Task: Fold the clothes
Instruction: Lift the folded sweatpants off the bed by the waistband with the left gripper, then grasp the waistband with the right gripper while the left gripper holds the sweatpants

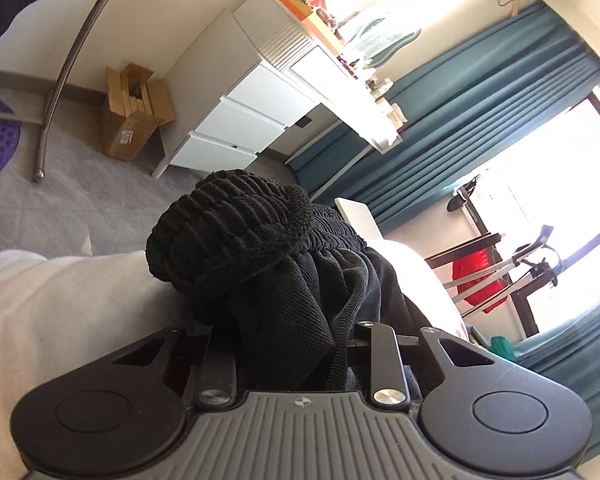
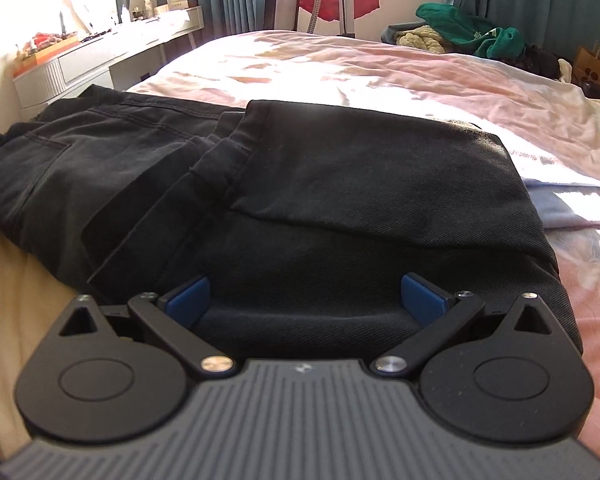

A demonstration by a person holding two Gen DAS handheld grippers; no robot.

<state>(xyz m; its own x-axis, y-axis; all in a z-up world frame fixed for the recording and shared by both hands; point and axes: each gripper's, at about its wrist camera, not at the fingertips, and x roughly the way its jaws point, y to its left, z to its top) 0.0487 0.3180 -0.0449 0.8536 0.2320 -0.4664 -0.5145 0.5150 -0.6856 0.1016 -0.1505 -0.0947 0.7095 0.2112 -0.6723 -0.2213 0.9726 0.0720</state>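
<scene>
Black jeans (image 2: 300, 184) lie folded on the bed, a leg doubled back over the seat part. My right gripper (image 2: 306, 300) is open, its blue pads (image 2: 188, 300) spread wide, with the near fold edge of the jeans between them. My left gripper (image 1: 292, 344) is shut on a bunched black garment (image 1: 260, 256) with a ribbed knit band and a drawcord; its fingertips are hidden in the cloth. The garment is held up at the bed's edge.
The bed (image 2: 380, 64) has a pink and white sheet. A pile of green and yellow clothes (image 2: 460, 32) lies at its far side. A white desk with drawers (image 1: 252, 112) stands by teal curtains (image 1: 480, 92). A cardboard box (image 1: 132, 120) stands on the grey floor.
</scene>
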